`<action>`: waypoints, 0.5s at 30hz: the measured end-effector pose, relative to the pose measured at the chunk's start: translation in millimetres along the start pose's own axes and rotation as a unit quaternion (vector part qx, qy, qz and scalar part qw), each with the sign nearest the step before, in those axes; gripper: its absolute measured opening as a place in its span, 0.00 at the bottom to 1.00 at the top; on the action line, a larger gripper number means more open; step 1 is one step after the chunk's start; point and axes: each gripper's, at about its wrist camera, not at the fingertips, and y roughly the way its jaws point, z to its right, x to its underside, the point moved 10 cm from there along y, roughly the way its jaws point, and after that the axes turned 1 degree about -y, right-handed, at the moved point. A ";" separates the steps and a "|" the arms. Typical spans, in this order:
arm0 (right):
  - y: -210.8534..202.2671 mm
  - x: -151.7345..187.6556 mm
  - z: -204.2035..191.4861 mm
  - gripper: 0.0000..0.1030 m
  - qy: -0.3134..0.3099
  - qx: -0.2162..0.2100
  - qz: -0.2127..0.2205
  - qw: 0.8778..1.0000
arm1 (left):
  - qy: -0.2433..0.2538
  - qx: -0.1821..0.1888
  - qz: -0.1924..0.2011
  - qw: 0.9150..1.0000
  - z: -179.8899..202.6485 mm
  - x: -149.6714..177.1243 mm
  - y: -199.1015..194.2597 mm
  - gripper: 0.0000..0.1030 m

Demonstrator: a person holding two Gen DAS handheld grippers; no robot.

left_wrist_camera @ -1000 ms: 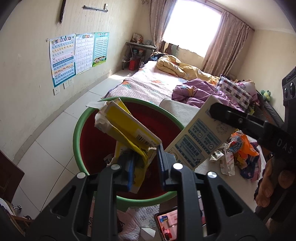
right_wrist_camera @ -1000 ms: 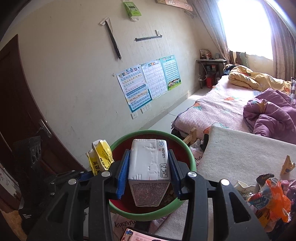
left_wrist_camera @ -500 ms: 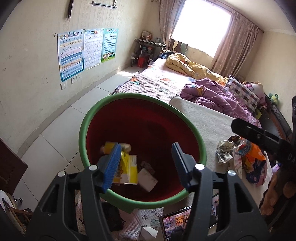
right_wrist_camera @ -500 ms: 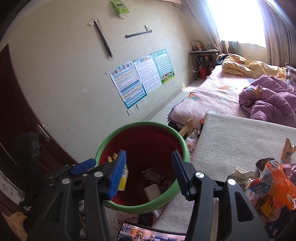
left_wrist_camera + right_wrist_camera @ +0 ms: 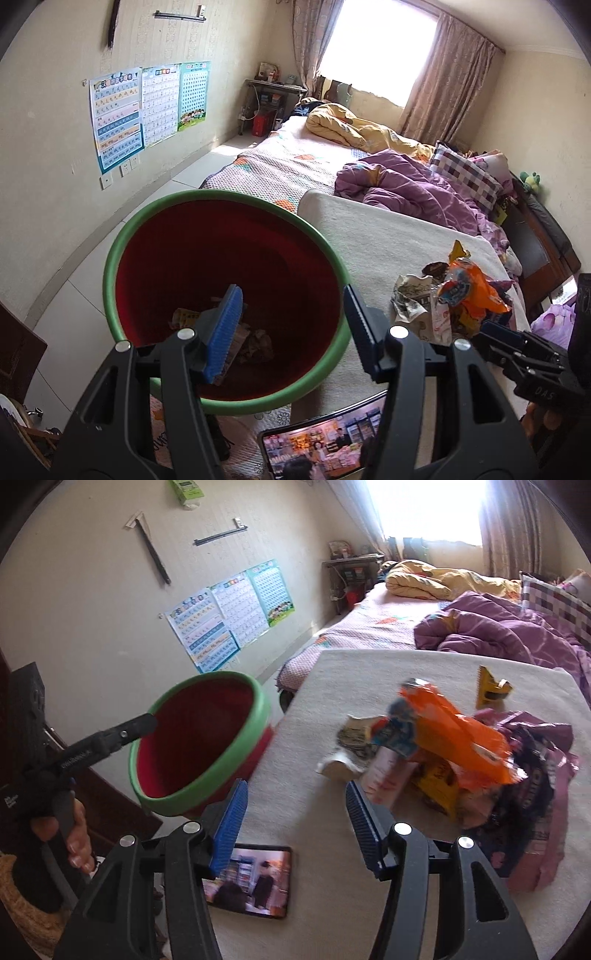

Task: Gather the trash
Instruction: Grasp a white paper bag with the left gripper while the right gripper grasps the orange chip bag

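Observation:
A red bin with a green rim [image 5: 221, 197] stands beside the cream-covered table [image 5: 373, 240]. Crumpled wrappers [image 5: 255, 339] lie at its bottom. My left gripper [image 5: 291, 328] hangs open over the bin with nothing between its fingers. My right gripper [image 5: 295, 823] is over the table, its jaws opening and empty, just left of the trash pile. That pile has an orange wrapper [image 5: 454, 731] on top of purple, yellow and white packets. In the right wrist view the bin's rim [image 5: 207, 786] is to the left, with the left gripper's finger [image 5: 125, 733] over it.
A phone [image 5: 255, 882] playing video lies flat near the table's front edge, just under my right gripper. Behind the table is a bed with a purple quilt [image 5: 406, 184]. Tiled floor and a postered wall [image 5: 118, 118] lie left of the bin.
The left gripper opened and its yellow packet fell into the bin. The right gripper let its white carton go there too, then swung right and down over the table towards the pile.

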 end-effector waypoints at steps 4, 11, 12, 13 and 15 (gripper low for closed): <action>-21.8 -19.7 50.0 0.53 -0.019 0.053 0.026 0.998 | 0.013 0.006 -0.007 1.000 24.2 6.9 2.4 0.52; 2.3 -37.9 85.3 0.67 -0.109 0.077 -0.020 0.991 | 0.015 0.013 -0.027 0.999 61.6 19.5 12.4 0.52; 10.0 -35.5 87.1 0.67 -0.123 0.077 -0.033 0.989 | 0.016 0.015 -0.029 0.999 67.9 21.0 13.7 0.52; 17.2 -31.8 87.4 0.67 -0.133 0.073 -0.045 0.987 | 0.017 0.016 -0.030 0.999 73.4 22.2 14.4 0.52; 32.0 -25.1 88.8 0.67 -0.152 0.063 -0.065 0.984 | 0.019 0.018 -0.032 0.999 85.9 25.5 16.8 0.52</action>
